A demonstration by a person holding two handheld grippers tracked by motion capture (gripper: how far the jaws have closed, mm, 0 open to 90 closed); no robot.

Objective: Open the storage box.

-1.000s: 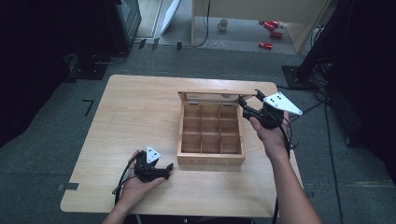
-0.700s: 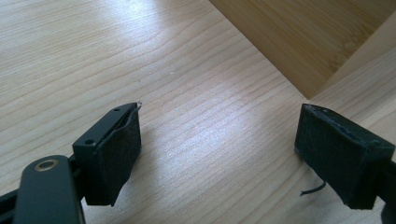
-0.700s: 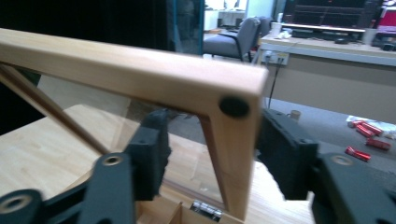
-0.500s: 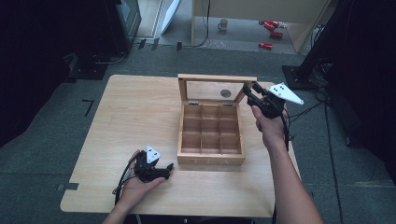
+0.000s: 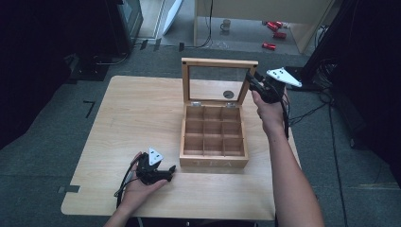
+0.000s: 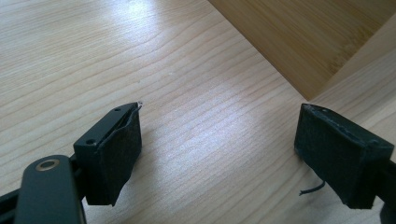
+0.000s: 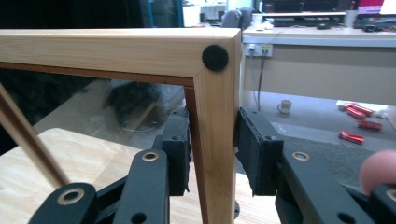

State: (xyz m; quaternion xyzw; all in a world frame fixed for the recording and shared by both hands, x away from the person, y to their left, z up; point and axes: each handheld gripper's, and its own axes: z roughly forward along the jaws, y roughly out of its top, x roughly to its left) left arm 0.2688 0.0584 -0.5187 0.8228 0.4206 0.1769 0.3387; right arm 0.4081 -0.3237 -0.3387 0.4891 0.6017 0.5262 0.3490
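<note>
The right gripper (image 7: 212, 158) has its two black jaws on either side of the right upright of the lid frame (image 7: 215, 121), clamped on the wood or very nearly so; a thin gap may remain on one side. In the high view this gripper (image 5: 249, 79) sits at the lid's right edge, near its upper corner. The lid (image 5: 220, 64), a wooden frame around a clear pane, stands close to upright on its hinges at the back of the wooden box (image 5: 213, 163), which sits right of centre on the surface (image 5: 137, 109). Nine empty compartments lie open to view.

The left gripper (image 6: 219, 149) rests low on the surface with its jaws wide apart and nothing between them, the box's side wall (image 6: 299, 42) just ahead of it. From above, it (image 5: 171, 169) lies in the person's left hand (image 5: 139, 182) just beside the box's front left corner.

Opening looks essentially done: the lid is raised and the inside exposed. What seems left is to settle the lid so it stays open and let go of it.
</note>
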